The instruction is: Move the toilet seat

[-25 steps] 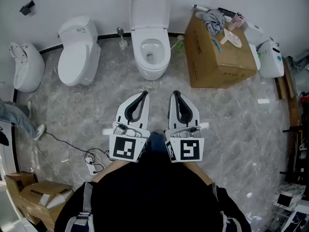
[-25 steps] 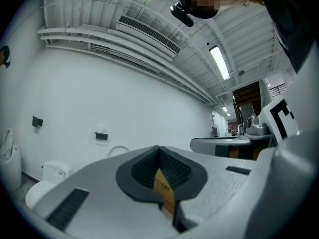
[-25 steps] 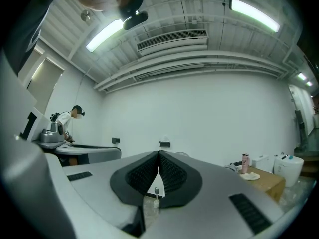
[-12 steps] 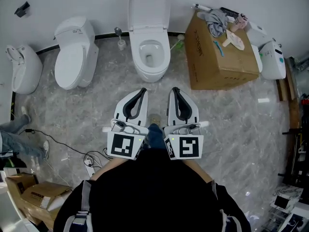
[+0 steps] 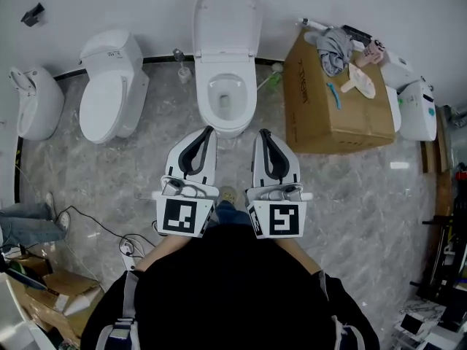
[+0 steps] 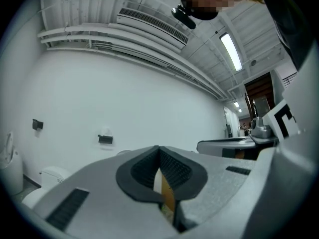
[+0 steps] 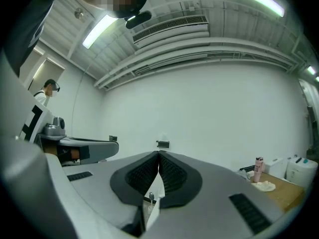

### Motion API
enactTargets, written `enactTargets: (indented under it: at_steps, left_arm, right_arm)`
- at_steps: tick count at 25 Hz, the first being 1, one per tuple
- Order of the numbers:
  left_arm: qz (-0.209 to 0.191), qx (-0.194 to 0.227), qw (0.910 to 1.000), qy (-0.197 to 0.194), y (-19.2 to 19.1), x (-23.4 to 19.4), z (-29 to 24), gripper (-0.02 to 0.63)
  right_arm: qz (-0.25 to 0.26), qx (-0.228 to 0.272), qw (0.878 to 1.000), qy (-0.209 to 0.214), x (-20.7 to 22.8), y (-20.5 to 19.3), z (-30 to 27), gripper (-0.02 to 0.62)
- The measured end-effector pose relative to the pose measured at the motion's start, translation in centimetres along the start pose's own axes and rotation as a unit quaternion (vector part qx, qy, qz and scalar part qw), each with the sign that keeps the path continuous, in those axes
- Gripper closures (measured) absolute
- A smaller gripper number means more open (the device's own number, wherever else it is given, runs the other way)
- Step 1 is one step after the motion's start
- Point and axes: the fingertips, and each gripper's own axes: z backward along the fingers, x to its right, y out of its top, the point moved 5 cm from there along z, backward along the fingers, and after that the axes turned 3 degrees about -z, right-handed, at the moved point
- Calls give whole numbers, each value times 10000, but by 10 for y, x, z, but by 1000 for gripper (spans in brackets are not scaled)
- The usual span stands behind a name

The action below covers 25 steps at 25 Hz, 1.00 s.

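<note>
White porcelain sat dead ahead in the head view: the toilet (image 5: 227, 57) stood against the far wall with its lid (image 5: 226, 17) raised. The toilet seat (image 5: 250, 100), as far as I could tell, lay flat as a ring on the bowl. Its long axis ran straight away from the person, hinge at the wall end and free front edge nearest. The left gripper (image 5: 207, 131) and the right gripper (image 5: 263, 133) pointed level at it side by side, flanking that front edge. The left tip looked slightly closer to the bowl's centre line, so I judged it the handier one for the rim.

The left gripper view showed its fingers (image 6: 174, 171) pressed together with nothing pinched. Only bare wall lay beyond them, and the seat sat below the frame.

The right gripper view matched this, with the ribbed fingers (image 7: 142, 176) closed on nothing and the seat out of sight beneath.
</note>
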Motion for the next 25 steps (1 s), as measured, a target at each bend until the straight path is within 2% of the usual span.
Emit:
enactTargets:
  at_steps: [6, 10, 18, 25]
  left_arm:
    - [-43, 112, 9998, 171, -3, -7, -39, 601]
    - [-67, 329, 9992, 211, 1, -11, -55, 601]
    - [-63, 184, 9996, 217, -6, -26, -80, 601]
    - [-15, 198, 9997, 162, -18, -63, -119, 601]
  right_arm:
    - [-32, -3, 9999, 133, 31, -10, -35, 574]
    - [-75, -37, 9998, 153, 43, -17, -48, 574]
    - [-114, -186, 9996, 160, 54, -26, -75, 574]
    - [-102, -244, 9996, 93, 58, -40, -129, 574]
